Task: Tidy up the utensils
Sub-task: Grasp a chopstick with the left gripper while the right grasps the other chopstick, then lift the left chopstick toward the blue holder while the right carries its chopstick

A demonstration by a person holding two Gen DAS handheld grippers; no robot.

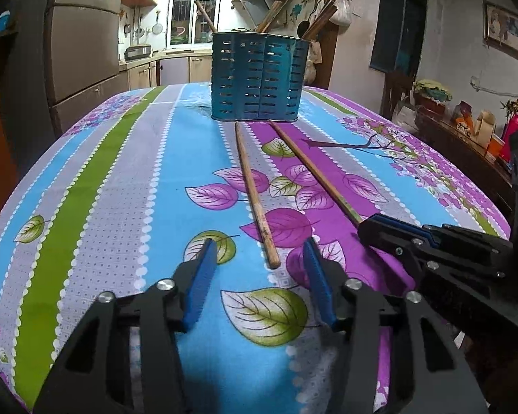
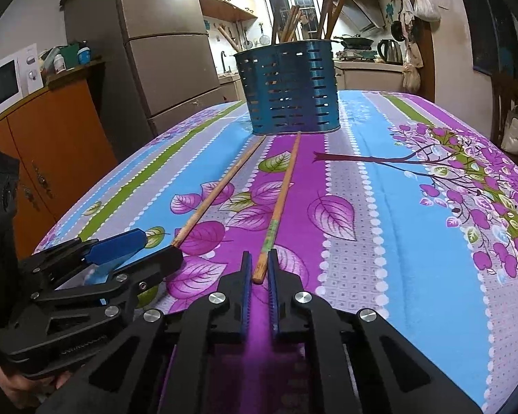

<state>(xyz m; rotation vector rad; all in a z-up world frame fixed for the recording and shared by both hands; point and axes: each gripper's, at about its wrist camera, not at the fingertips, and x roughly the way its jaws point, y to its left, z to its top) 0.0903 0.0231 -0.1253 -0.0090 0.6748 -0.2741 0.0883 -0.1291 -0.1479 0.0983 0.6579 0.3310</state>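
Kitchen table [image 1: 121, 207]: blue holder [image 1: 259, 79] holds chopsticks [image 1: 269, 17].

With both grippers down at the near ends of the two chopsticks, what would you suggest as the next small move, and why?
Probably close the left gripper on the plain chopstick: its jaws stand open astride the near end, while the right gripper already looks shut on the green-marked chopstick. Then both could lift toward the blue holder.

Holder [image 1: 259, 79]: I see glossy slotted metal.
Chopsticks [image 1: 255, 193]: matt, worn wood.
Tablecloth [image 1: 121, 207]: printed cloth.
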